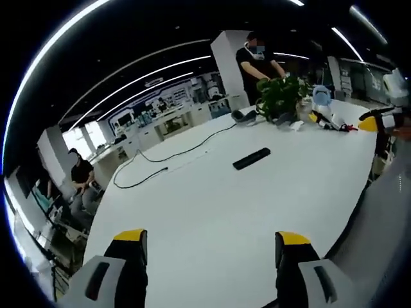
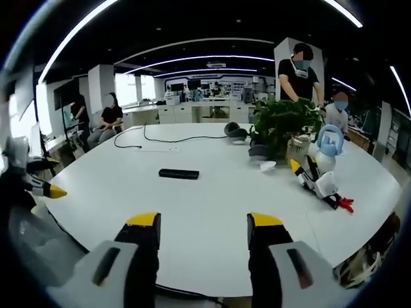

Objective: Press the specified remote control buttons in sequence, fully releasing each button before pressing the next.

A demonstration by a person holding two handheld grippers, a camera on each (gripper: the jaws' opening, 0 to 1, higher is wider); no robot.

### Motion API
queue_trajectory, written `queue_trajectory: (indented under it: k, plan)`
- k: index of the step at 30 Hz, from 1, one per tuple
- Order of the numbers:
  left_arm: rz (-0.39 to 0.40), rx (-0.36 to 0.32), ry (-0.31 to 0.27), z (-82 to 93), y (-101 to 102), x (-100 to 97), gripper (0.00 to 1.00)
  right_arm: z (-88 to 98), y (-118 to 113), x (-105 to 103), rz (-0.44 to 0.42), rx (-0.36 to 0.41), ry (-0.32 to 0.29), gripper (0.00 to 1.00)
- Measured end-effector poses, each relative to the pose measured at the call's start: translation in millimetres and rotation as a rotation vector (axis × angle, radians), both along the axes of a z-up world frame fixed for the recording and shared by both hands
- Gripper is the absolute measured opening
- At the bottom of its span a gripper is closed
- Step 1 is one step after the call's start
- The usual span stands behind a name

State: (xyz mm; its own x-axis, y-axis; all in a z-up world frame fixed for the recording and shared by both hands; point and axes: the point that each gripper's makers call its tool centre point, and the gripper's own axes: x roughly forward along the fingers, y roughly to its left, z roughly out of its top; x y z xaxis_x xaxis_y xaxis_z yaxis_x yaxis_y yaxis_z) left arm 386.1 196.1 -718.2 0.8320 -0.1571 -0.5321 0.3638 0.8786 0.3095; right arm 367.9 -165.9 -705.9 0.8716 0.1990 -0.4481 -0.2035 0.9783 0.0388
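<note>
I hold both grippers (image 1: 212, 247) (image 2: 203, 231) wide over the near table (image 2: 212, 192) edge; remote (image 2: 179, 174) lies far, bare surface between

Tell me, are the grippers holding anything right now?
No. The left gripper and right gripper are both open with nothing between their jaws. The remote lies alone on the table, well ahead of them.

Bystander items on the white counter (image 2: 212, 224)

A potted plant (image 2: 279, 128) stands far right beside headphones (image 2: 235, 131); a black cable (image 2: 160, 138) trails far left; a standing person (image 2: 298, 70) waits behind the plant.
</note>
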Motion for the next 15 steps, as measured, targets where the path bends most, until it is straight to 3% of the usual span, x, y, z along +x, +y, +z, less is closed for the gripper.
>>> queue_trajectory:
  k: [7, 12, 15]
  plan:
    - [-0.091, 0.043, -0.007, 11.9, -14, 30.0, 0.83, 0.1, 2, 0, 0.011, 0.009, 0.002, 0.44]
    - [-0.162, 0.069, -0.002, 17.1, -24, 53.2, 0.79, -1.2, 7, -2, 0.042, 0.018, 0.016, 0.28]
    - [-0.212, 0.087, 0.005, 19.7, -35, 64.2, 0.78, -2.2, 9, -3, 0.051, 0.017, 0.026, 0.23]
